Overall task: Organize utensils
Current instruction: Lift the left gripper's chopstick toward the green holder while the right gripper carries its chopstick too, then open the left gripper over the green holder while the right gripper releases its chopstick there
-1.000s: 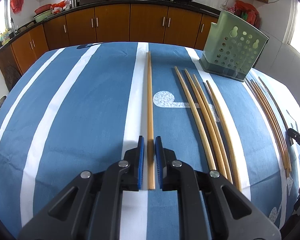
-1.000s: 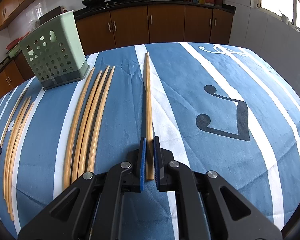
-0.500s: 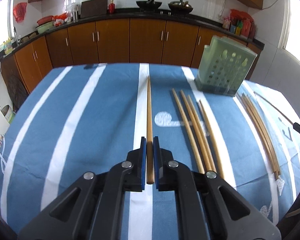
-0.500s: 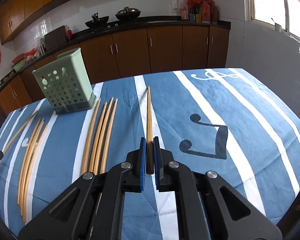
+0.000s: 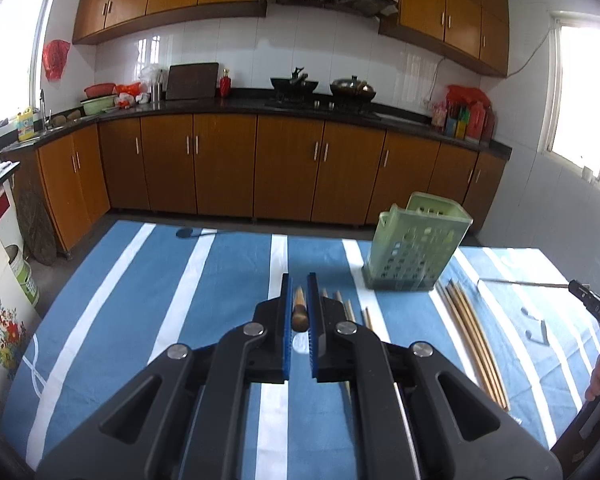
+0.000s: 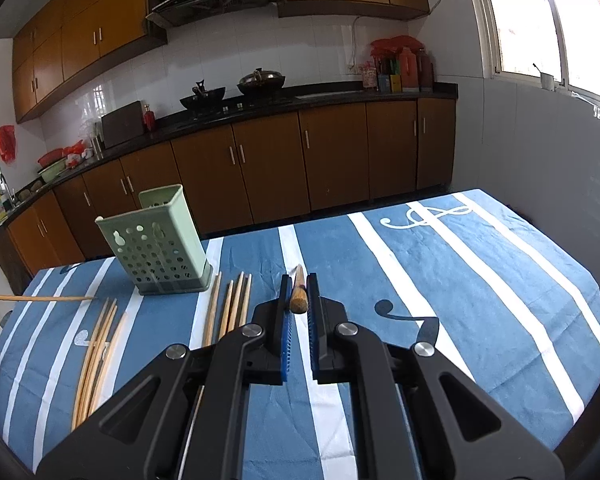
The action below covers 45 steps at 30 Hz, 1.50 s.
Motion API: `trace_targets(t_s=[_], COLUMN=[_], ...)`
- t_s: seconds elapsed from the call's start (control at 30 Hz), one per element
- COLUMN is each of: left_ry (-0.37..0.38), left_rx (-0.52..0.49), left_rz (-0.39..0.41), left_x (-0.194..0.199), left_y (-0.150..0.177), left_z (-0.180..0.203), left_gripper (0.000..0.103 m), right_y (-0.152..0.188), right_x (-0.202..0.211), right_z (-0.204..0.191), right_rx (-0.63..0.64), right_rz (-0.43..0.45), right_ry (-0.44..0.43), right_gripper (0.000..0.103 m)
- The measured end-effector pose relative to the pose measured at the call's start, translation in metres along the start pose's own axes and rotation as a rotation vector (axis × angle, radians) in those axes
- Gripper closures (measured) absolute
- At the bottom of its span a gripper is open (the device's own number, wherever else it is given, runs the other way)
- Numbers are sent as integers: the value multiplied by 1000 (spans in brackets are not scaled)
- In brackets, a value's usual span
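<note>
Chopstick, left-held (image 5: 299, 309): brown wood, blunt butt end toward the camera, clamped between the blue pads at frame centre, raised off the cloth.

Chopstick, right-held (image 6: 298, 295): same make, pinched likewise at frame centre, tip pointing away.

Loose chopsticks, inner group (image 6: 232, 307): four, pale bamboo, lying flat and roughly parallel, left of centre, just below the holder.

Loose chopsticks, outer group (image 6: 100, 344): several, bunched, flat, lower left of the frame.

Utensil holder (image 6: 156, 242): pale green plastic, square, perforated walls, upright on the bench, left of centre.
</note>
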<state>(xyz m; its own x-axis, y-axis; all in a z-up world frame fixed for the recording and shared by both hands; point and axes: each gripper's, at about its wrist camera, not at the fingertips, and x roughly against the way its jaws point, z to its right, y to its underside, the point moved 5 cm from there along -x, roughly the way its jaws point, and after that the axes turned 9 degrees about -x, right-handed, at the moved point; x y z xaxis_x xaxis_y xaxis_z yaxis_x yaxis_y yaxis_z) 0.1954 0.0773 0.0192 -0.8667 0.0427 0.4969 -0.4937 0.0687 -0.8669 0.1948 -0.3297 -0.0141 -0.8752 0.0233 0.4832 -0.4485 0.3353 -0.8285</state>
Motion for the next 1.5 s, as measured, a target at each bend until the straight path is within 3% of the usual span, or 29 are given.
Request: trace_targets(t_s=[0.37, 0.6, 0.87, 1.03, 1.27, 1.5], left_ry=[-20, -13, 5, 38, 81, 103], left_rx=[0, -28, -3, 74, 146, 197], left_rz=[41, 84, 294, 377, 403, 344], left_x=[-1, 1, 28, 19, -11, -53], left_y=[-41, -91, -194, -230, -231, -203], left_z=[-5, -2, 14, 33, 53, 62], left_gripper=[95, 96, 96, 96, 96, 96], right_y=[-35, -87, -159, -169, -157, -136], right_x=[1, 12, 40, 36, 3, -21], right_z=[-16, -44, -92, -112, -130, -133], right_rx=[26, 36, -14, -28, -17, -11], right_rz=[62, 151, 304, 330, 283, 227], right_ry=[-16, -78, -234, -301, -314, -305], right_gripper=[95, 95, 95, 95, 95, 95])
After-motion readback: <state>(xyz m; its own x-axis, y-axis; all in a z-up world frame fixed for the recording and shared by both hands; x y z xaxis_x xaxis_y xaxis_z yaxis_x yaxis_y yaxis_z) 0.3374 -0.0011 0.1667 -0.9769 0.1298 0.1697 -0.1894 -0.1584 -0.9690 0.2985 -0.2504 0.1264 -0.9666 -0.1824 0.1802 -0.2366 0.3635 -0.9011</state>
